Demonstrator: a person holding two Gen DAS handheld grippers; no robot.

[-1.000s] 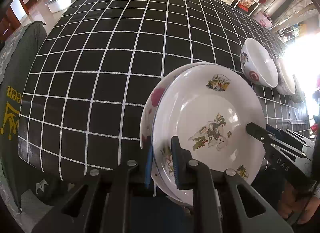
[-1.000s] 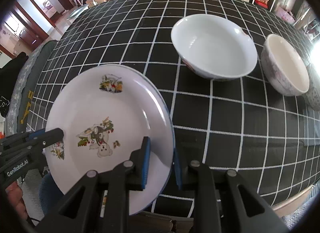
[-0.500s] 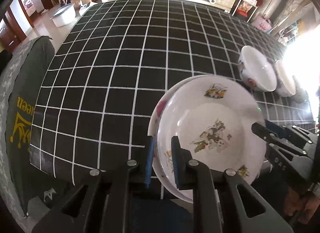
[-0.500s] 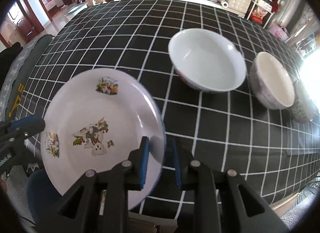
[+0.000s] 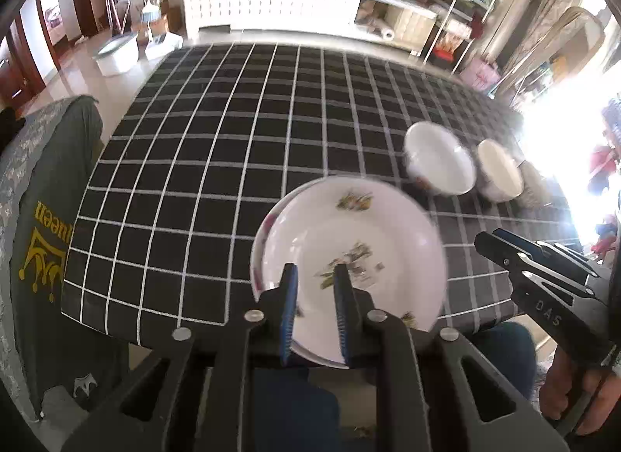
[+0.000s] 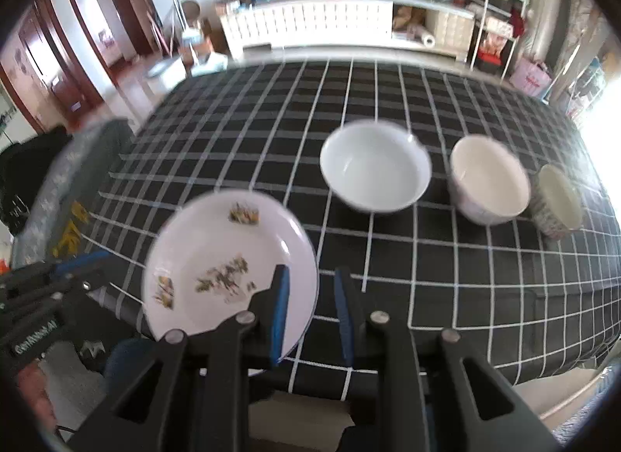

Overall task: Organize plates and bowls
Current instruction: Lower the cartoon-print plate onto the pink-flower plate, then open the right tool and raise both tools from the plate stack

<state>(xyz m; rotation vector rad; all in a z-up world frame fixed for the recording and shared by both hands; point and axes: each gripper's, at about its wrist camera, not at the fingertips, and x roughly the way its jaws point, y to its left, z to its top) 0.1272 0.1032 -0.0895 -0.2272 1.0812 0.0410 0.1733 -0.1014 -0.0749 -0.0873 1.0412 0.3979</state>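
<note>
Two stacked plates sit at the table's near edge. The top plate (image 5: 368,226) (image 6: 217,234) is white with small printed figures, and the lower plate's red-marked rim (image 5: 259,242) peeks out at its left. My left gripper (image 5: 314,273) hovers above the top plate with its jaws opening and nothing pressed between the pads. My right gripper (image 6: 309,271) hangs over the stack's right rim, open, with its pads clear of the plate. To the right stand a large white bowl (image 6: 374,168), a cream bowl (image 6: 489,180) and a small patterned bowl (image 6: 559,199).
The table carries a black cloth with a white grid (image 5: 233,141). A chair with a grey cover and a yellow crown print (image 5: 42,219) stands at its left. A person's hand (image 5: 574,393) holds the right gripper. A white cabinet (image 6: 310,21) stands beyond the far edge.
Both grippers have risen and pulled back from the plates, which now look smaller and lower. The left jaws no longer straddle the rim and stand wider apart.
</note>
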